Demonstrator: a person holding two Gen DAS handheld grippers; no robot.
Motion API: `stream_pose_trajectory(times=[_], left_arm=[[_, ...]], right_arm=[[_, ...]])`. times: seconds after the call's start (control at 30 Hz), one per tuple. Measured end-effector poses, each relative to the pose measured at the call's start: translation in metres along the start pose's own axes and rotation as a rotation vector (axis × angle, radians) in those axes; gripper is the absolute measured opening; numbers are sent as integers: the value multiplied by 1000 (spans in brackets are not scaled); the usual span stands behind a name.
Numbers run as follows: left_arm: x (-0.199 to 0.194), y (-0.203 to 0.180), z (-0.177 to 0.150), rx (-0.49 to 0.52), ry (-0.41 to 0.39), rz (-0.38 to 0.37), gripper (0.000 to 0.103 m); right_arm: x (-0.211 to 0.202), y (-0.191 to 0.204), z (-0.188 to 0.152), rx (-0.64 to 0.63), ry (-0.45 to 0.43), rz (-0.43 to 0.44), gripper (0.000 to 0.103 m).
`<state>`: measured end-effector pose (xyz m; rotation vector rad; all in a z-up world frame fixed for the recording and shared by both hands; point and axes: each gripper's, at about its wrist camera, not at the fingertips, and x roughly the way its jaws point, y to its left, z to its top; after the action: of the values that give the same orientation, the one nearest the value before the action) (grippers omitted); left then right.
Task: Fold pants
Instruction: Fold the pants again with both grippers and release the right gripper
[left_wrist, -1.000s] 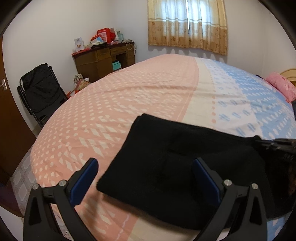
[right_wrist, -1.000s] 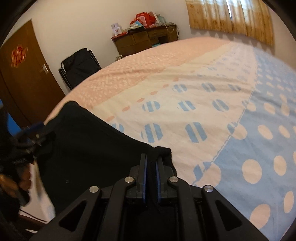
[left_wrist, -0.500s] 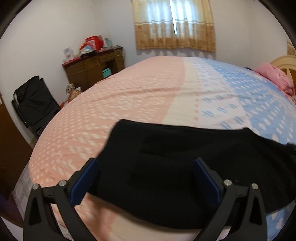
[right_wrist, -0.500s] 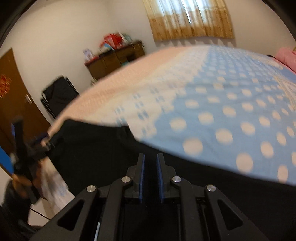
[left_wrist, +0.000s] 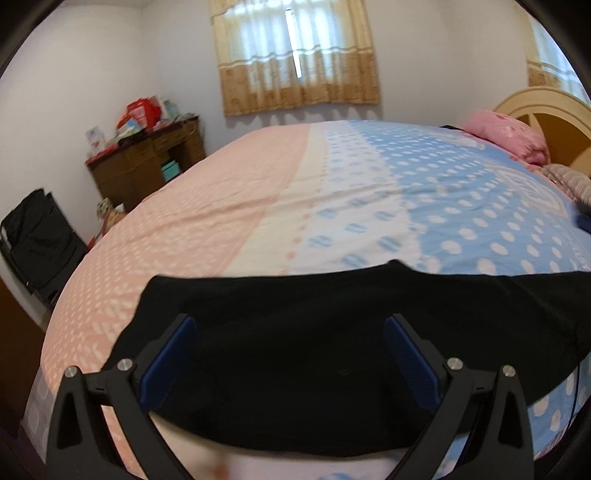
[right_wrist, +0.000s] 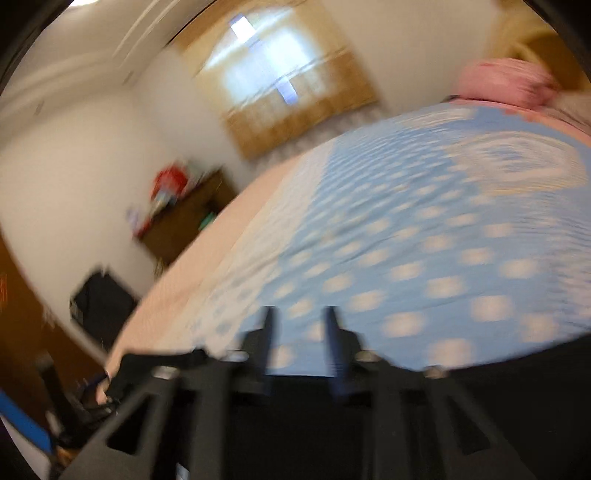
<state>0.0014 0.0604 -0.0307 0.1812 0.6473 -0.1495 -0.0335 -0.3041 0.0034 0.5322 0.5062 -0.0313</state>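
Black pants (left_wrist: 332, 350) spread across the near edge of the bed (left_wrist: 332, 192), far hem straight, right end running out of view. Beyond, wide bare bedspread up to the pink pillow (left_wrist: 506, 134). Left tongs (left_wrist: 290, 354) gaping wide above the cloth, gripping nothing. Right tongs (right_wrist: 299, 343) blurred, just parted about halfway, only bedspread visible in the gap, pants (right_wrist: 480, 406) below.
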Motion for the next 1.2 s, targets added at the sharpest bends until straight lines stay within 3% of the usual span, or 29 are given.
stream_pose_trajectory(times=[0.07, 0.2, 0.37, 0.57, 0.7, 0.8, 0.87, 0.9, 1.03, 1.07, 1.2], left_arm=[[3, -10, 3, 10, 5, -17, 103], [10, -28, 7, 14, 30, -49, 103], [22, -43, 6, -19, 98, -73, 103], [15, -51, 6, -37, 123, -65, 103], [5, -49, 11, -30, 98, -41, 103], [5, -46, 13, -39, 95, -36, 103], [8, -45, 13, -47, 99, -35, 103], [10, -45, 12, -50, 105, -36, 103], [10, -43, 8, -61, 114, -48, 103], [8, -42, 8, -58, 106, -46, 103], [1, -33, 5, -28, 58, 4, 103]], right_arm=[[-50, -43, 7, 59, -63, -79, 61], [-140, -121, 10, 123, -86, -336, 61], [-190, -201, -2, 155, 30, -541, 61], [-165, -245, -21, 171, 133, -500, 61], [-145, -251, -27, 142, 187, -539, 61], [-148, -249, -30, 114, 158, -545, 61], [-145, -245, -31, 80, 187, -561, 60], [-141, -243, -30, 58, 213, -558, 46], [-130, -241, -30, 85, 266, -505, 27], [-133, -243, -28, 113, 262, -488, 15], [-152, -217, -21, 142, 181, -445, 13]])
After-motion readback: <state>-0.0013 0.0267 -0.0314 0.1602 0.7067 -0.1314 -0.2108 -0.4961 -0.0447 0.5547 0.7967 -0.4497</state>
